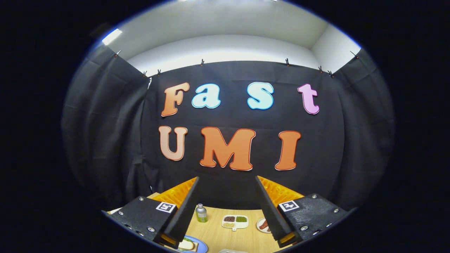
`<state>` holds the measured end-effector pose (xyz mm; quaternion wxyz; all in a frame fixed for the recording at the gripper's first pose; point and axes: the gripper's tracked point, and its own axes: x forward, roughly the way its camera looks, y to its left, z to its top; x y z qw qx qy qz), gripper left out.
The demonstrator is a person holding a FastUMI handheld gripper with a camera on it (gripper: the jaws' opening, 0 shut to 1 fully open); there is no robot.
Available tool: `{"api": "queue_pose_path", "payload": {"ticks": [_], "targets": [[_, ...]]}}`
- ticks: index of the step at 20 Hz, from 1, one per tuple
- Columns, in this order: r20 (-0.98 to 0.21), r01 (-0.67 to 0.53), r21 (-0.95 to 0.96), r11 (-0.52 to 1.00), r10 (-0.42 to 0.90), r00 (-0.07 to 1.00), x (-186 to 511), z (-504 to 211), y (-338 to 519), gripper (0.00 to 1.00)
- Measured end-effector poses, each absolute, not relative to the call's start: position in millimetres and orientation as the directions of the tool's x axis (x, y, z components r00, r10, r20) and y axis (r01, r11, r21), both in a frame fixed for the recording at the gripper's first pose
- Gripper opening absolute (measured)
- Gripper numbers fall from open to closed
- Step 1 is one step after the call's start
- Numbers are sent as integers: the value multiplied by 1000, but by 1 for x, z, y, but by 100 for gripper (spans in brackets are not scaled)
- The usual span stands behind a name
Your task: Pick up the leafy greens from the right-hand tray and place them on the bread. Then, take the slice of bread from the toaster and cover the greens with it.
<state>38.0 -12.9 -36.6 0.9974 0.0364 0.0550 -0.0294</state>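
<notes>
Plainly, the gripper hangs spread and empty above the table, while the leafy greens — far off in the divided tray — look light, limp, best pinched mid-bunch.

Your gripper camera sits high above the table, facing the booth wall, fingers spread below.

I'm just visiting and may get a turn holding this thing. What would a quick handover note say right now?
Gripper: open, held up above the wooden table, nothing between its fingers.
Bread lies on the blue plate by the left finger, no greens on it yet.
A divided tray and small bottle stand beyond the fingers.
Done: nothing visible. Left: fetch greens, then cover with toaster slice.
</notes>
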Motion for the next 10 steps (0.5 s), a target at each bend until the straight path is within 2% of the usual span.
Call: {"api": "queue_pose_path", "payload": {"ticks": [2, 10], "targets": [[-102, 63, 64, 996, -56, 993, 38, -36, -12, 96], [-92, 71, 69, 995, -65, 994, 32, -32, -15, 97]]}}
